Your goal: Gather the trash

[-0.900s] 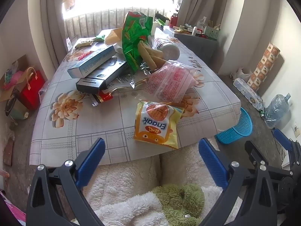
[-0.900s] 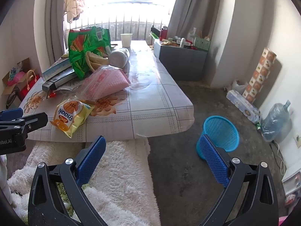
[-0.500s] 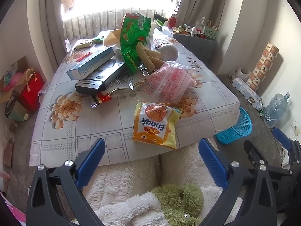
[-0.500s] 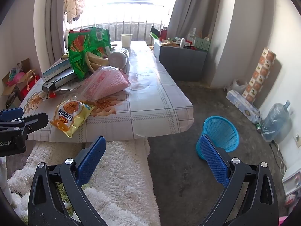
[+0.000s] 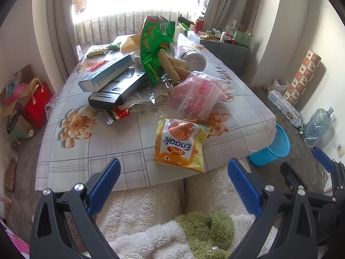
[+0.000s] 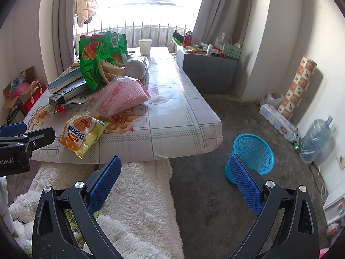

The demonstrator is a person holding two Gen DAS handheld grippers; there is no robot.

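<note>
A low counter (image 5: 133, 142) under a flowered, checked cloth fills the middle of the room, with a fluffy white rug (image 6: 142, 185) in front of it. On the bare floor off its right corner stands a blue mesh basket (image 6: 256, 149), upright and apart from the counter. The trash lies piled on the cloth: a tall green snack bag (image 5: 157, 45) at the back, two long boxes, one light blue (image 5: 105, 73) stacked on one dark (image 5: 116, 92), a pink plastic packet (image 5: 196, 97) in the middle, and a yellow Enaak snack packet (image 5: 181, 144) nearest the front edge. A white jar (image 6: 137, 67) lies on its side behind the pink packet. The left tongs (image 5: 172, 185) hang spread wide and empty just short of the yellow packet. The right tongs (image 6: 172, 181) are likewise wide apart and empty, over rug and floor, beside the basket
</note>
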